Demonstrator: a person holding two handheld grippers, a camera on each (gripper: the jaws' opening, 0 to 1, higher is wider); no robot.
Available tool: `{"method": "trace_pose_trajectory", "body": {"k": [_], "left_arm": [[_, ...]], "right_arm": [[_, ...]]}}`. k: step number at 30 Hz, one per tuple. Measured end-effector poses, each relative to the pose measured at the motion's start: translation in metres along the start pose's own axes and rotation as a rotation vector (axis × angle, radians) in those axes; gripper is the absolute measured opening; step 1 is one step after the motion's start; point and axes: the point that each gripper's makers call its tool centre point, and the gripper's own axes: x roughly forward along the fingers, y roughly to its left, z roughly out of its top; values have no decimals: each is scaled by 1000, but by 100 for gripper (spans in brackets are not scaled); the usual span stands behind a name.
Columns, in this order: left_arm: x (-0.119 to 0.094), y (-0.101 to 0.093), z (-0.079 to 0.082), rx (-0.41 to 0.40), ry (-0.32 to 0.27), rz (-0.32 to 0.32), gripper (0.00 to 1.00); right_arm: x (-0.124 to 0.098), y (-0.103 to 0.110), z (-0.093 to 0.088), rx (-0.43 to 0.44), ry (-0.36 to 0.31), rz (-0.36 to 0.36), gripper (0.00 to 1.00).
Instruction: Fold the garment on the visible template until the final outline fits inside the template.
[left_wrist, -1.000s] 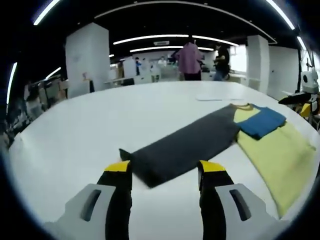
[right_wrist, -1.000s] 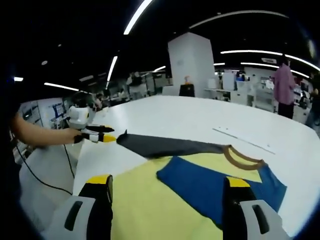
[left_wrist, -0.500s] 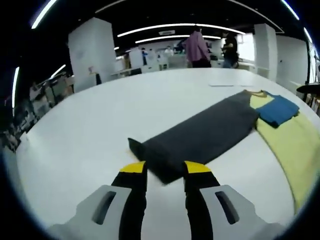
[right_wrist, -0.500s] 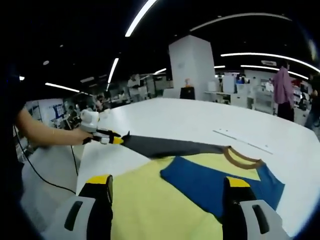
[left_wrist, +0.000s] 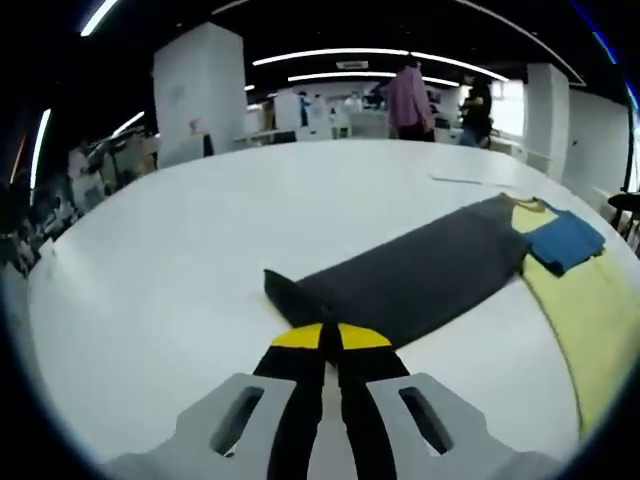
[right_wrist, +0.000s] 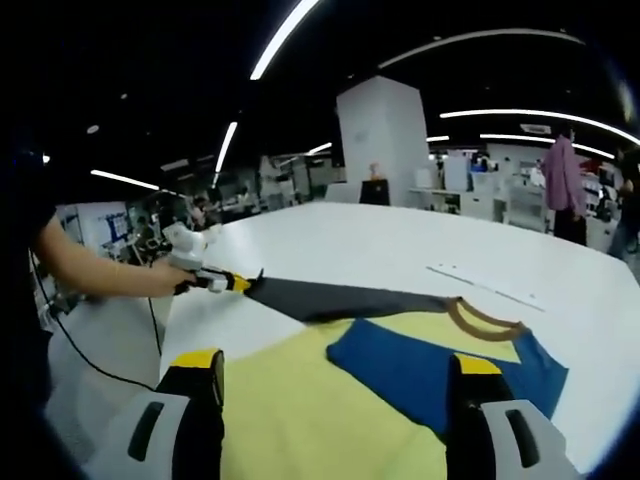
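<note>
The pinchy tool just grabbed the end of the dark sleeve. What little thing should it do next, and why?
Probably lift the dark sleeve a little and carry it over toward the yellow body of the shirt. The left tool looks shut on the sleeve's end, and the sleeve lies stretched far out across the white table, so it likely needs folding in. The right tool is open above the shirt.

Long white ceiling light strips (left_wrist: 340, 58) bend into arcs in both views, bowed by the fisheye lens. They light the broad white tabletop (left_wrist: 180, 250) evenly and brightly, with mild glare toward its far side and only faint, soft shadows along the edge of the dark grey folded garment panel (left_wrist: 410, 280). The ceiling stays dark. Distant people and pillars look soft and slightly blurred; straight lines curve strongly toward the edges.
</note>
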Motion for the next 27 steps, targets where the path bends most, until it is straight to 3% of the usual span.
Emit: {"method": "trace_pose_trajectory", "body": {"k": [12,27], "left_arm": [[-1,-12,34,-52,-108,-15,1],[7,-58,71,-26,-168,-140,1]], "right_arm": [[-15,-1,-7,-8,15,-23,94],[-30,0,-13,-2,34,-42,94]]}}
